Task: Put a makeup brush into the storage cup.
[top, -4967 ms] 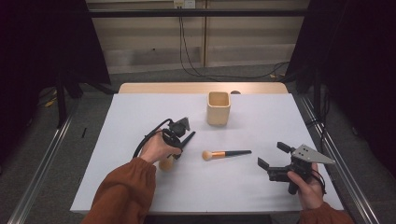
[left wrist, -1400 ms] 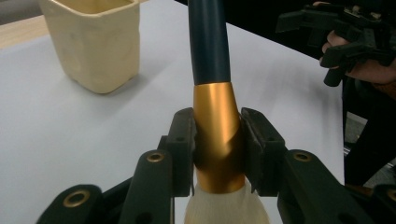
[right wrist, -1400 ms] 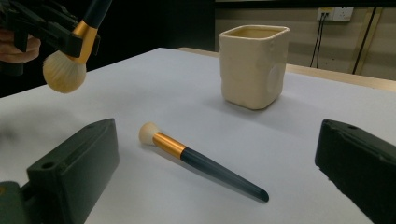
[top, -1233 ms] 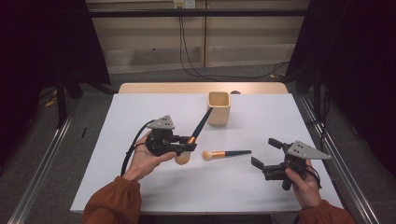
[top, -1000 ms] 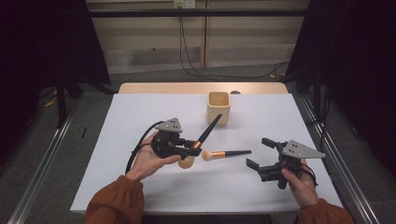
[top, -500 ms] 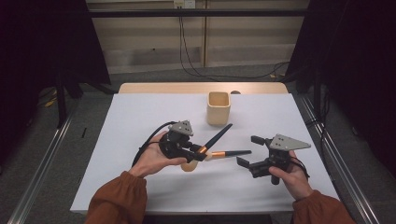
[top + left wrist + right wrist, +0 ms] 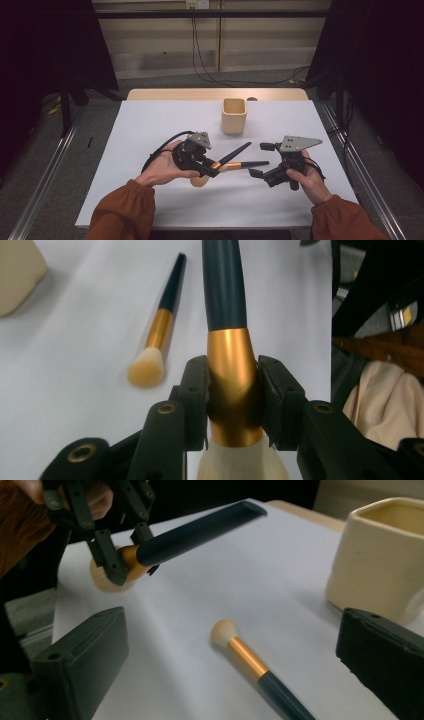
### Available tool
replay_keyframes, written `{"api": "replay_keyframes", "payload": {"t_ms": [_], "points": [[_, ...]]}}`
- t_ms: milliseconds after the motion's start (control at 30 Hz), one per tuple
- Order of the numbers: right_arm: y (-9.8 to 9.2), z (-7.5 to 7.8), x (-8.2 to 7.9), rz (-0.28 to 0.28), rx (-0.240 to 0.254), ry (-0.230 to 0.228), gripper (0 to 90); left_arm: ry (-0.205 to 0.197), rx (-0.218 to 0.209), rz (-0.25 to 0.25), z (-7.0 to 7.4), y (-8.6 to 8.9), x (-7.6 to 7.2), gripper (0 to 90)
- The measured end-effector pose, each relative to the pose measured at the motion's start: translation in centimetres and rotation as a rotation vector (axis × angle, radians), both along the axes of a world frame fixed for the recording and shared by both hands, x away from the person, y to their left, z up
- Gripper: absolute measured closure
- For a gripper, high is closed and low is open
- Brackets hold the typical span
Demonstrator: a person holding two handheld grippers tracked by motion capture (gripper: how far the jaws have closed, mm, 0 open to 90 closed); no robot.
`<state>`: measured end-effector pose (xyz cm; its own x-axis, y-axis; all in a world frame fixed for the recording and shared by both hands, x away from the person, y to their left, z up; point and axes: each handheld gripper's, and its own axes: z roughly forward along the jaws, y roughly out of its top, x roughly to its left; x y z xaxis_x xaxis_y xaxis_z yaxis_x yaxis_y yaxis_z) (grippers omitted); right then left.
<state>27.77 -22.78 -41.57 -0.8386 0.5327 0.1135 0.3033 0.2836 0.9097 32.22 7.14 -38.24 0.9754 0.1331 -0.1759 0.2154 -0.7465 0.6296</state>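
Note:
A large makeup brush [image 7: 231, 154] with a gold ferrule and dark handle is clamped in my left gripper [image 7: 210, 167]. The jaws are shut on the ferrule [image 7: 232, 385], with the handle slanting up to the right and the bristles hanging below. A smaller brush [image 7: 252, 163] of the same colours lies flat on the white table [image 7: 150, 125], just right of it. My right gripper [image 7: 260, 160] stands open facing the small brush [image 7: 250, 665], one jaw on each side of its line, touching nothing. In the right gripper view, the left gripper [image 7: 115, 555] holds the large brush [image 7: 195, 527] above the table.
A cream square cup [image 7: 234, 116] stands upright behind the brushes, near the table's far edge; it is also at the right of the right gripper view, cup [image 7: 380, 555]. Cables trail from both grippers. The table's left and front areas are bare white surface.
My right gripper has moved left toward the small brush. The left gripper has shifted right and tipped the large brush from steep to a low slant.

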Motion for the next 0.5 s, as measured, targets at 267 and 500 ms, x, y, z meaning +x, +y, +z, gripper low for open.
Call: {"api": "replay_keyframes", "payload": {"t_ms": [267, 500], "points": [[0.5, 0.7, 0.6, 0.076, -0.124, 0.042, 0.7, -0.011, 0.061, -0.022, -0.2, -0.7, 0.1, 66.7], [1.1, 1.5, 1.5, 0.129, -0.199, 0.095, 1.3, -0.011, 0.101, -0.045, 0.0, -1.5, 0.3, 66.8]]}}
